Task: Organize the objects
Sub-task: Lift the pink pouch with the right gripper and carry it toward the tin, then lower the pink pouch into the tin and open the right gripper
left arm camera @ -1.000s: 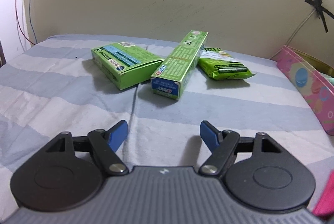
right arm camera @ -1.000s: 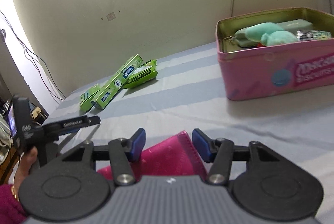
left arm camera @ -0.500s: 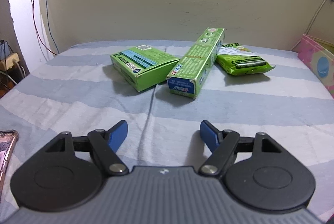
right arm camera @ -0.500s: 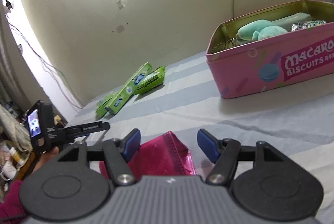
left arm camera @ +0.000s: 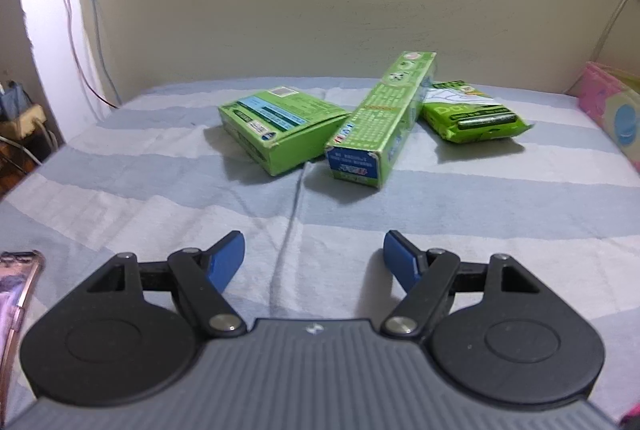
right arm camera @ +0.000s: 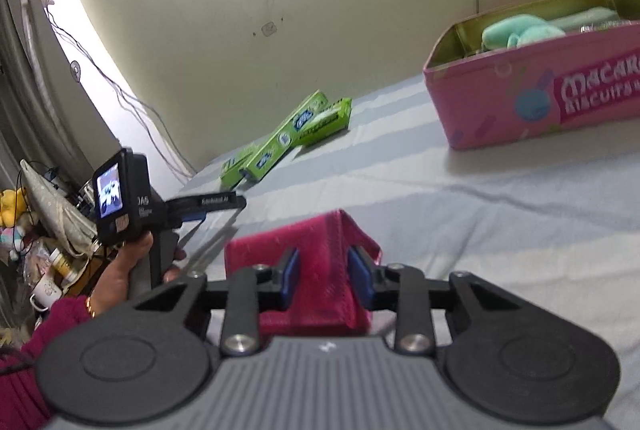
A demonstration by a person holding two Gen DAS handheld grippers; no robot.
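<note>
The striped bed (right arm camera: 500, 213) carries everything. My pink Macaron biscuit tin (right arm camera: 532, 97) stands open to the right, mint plush already inside. Nearer, my right hand-held gripper (right arm camera: 322, 276) has just closed its jaws, pinching the magenta cloth pouch (right arm camera: 316, 242) between the pads. I should lift it clear before swinging toward the tin, since soft fabric may slip or drag. My left hand-held gripper (left arm camera: 314, 256) hangs half open and empty, facing three green packs (left arm camera: 372, 125) farther up the bed.
</note>
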